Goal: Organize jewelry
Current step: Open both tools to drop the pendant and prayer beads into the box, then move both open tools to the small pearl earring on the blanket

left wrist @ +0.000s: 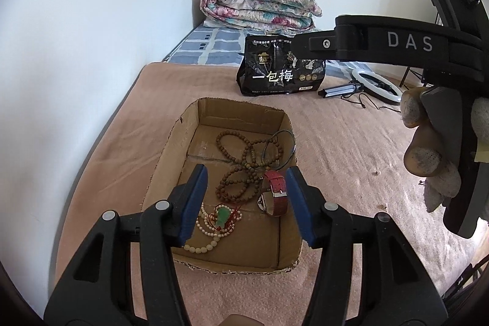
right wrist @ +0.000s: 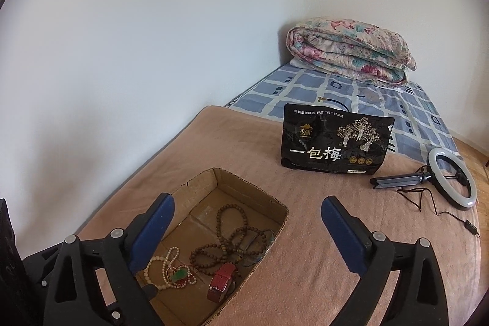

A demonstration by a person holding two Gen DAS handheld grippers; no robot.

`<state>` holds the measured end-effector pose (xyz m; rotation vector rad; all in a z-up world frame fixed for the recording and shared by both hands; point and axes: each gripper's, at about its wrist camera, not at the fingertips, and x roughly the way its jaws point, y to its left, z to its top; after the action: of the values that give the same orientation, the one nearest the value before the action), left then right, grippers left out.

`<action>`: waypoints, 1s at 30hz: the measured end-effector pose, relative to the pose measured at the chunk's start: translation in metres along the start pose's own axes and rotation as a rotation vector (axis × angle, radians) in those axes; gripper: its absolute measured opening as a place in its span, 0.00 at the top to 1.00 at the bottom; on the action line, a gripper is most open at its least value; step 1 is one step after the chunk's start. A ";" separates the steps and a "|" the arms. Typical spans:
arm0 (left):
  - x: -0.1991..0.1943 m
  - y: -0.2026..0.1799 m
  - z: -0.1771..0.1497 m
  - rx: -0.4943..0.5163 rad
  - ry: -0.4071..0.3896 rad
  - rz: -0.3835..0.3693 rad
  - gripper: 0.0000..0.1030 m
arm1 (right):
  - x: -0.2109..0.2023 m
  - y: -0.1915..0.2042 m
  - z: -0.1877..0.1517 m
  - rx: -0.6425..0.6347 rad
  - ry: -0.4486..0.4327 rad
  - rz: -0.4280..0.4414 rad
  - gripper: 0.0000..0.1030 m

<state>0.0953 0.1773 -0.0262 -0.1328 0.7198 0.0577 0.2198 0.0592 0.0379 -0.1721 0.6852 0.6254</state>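
Jaws apart on left gripper (left wrist: 246,200) and right gripper (right wrist: 246,234), both empty | risk: tangled brown beads (left wrist: 244,170) at cardboard box (left wrist: 171,148) centre could drag red watch (left wrist: 275,193) along.

White walls (right wrist: 152,51), bed (right wrist: 336,182) (pink blanket), folded quilt (right wrist: 351,51)

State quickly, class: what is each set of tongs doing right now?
Left tongs: open, holding nothing, above the cardboard box.
Right tongs: open, holding nothing.
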 end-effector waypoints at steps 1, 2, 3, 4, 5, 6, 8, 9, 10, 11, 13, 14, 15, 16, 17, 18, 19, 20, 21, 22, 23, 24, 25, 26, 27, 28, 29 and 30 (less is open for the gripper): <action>-0.001 -0.003 0.000 0.005 -0.003 -0.001 0.47 | -0.003 -0.002 -0.001 0.003 -0.003 0.000 0.04; -0.003 -0.006 0.000 0.009 -0.008 -0.001 0.47 | -0.007 -0.004 -0.001 0.006 -0.007 -0.003 0.04; -0.004 -0.009 0.000 0.013 -0.013 0.000 0.47 | -0.012 -0.008 -0.003 0.011 -0.012 -0.007 0.03; -0.007 -0.013 0.000 0.019 -0.021 0.003 0.47 | -0.016 -0.011 -0.004 0.017 -0.015 -0.009 0.03; -0.008 -0.017 0.000 0.023 -0.026 0.001 0.47 | -0.020 -0.015 -0.005 0.024 -0.018 -0.010 0.03; -0.011 -0.021 0.001 0.029 -0.032 -0.006 0.47 | -0.024 -0.020 -0.007 0.031 -0.019 -0.014 0.03; -0.014 -0.030 0.001 0.045 -0.044 -0.013 0.47 | -0.033 -0.030 -0.012 0.046 -0.022 -0.023 0.03; -0.016 -0.034 0.001 0.055 -0.051 -0.016 0.47 | -0.038 -0.035 -0.015 0.053 -0.024 -0.029 0.03; -0.017 -0.038 0.002 0.063 -0.055 -0.019 0.47 | -0.043 -0.041 -0.018 0.062 -0.026 -0.037 0.03; -0.018 -0.043 0.002 0.070 -0.059 -0.023 0.47 | -0.047 -0.047 -0.021 0.070 -0.027 -0.045 0.03; -0.021 -0.052 0.002 0.076 -0.065 -0.030 0.47 | -0.057 -0.060 -0.028 0.089 -0.029 -0.058 0.03; -0.023 -0.056 0.003 0.079 -0.069 -0.035 0.47 | -0.061 -0.066 -0.032 0.097 -0.029 -0.065 0.03; -0.025 -0.060 0.003 0.082 -0.072 -0.036 0.47 | -0.065 -0.072 -0.036 0.104 -0.029 -0.076 0.03; -0.026 -0.065 0.003 0.087 -0.075 -0.038 0.47 | -0.070 -0.078 -0.040 0.109 -0.029 -0.090 0.03; -0.027 -0.071 0.004 0.095 -0.078 -0.048 0.47 | -0.074 -0.084 -0.044 0.114 -0.029 -0.102 0.03; -0.027 -0.075 0.003 0.103 -0.080 -0.056 0.47 | -0.078 -0.090 -0.048 0.116 -0.027 -0.111 0.03; -0.028 -0.080 0.004 0.110 -0.081 -0.060 0.47 | -0.082 -0.096 -0.053 0.118 -0.026 -0.122 0.03; -0.028 -0.085 0.004 0.119 -0.082 -0.067 0.47 | -0.086 -0.102 -0.059 0.122 -0.025 -0.135 0.03; -0.028 -0.089 0.003 0.128 -0.081 -0.073 0.47 | -0.090 -0.108 -0.064 0.127 -0.023 -0.146 0.03; -0.027 -0.094 0.003 0.136 -0.081 -0.079 0.47 | -0.094 -0.114 -0.069 0.133 -0.022 -0.156 0.03; -0.026 -0.098 0.003 0.145 -0.081 -0.084 0.47 | -0.098 -0.121 -0.075 0.142 -0.022 -0.166 0.03; -0.025 -0.102 0.003 0.154 -0.078 -0.088 0.47 | -0.102 -0.128 -0.079 0.150 -0.021 -0.173 0.03; -0.023 -0.107 0.002 0.163 -0.075 -0.094 0.47 | -0.106 -0.134 -0.084 0.158 -0.021 -0.178 0.03; -0.021 -0.111 0.002 0.169 -0.070 -0.099 0.47 | -0.109 -0.141 -0.088 0.167 -0.021 -0.184 0.03; -0.019 -0.114 0.001 0.172 -0.067 -0.103 0.47 | -0.112 -0.147 -0.093 0.176 -0.018 -0.186 0.03; -0.017 -0.118 0.001 0.175 -0.060 -0.110 0.47 | -0.114 -0.153 -0.098 0.185 -0.016 -0.186 0.03; -0.015 -0.121 0.000 0.178 -0.054 -0.118 0.47 | -0.116 -0.160 -0.103 0.195 -0.014 -0.186 0.04; -0.012 -0.124 -0.001 0.182 -0.049 -0.127 0.47 | -0.117 -0.166 -0.107 0.204 -0.008 -0.188 0.04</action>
<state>0.0977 0.0545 -0.0062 -0.0027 0.6627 -0.1248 0.1901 -0.1678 0.0220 -0.0440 0.7110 0.3733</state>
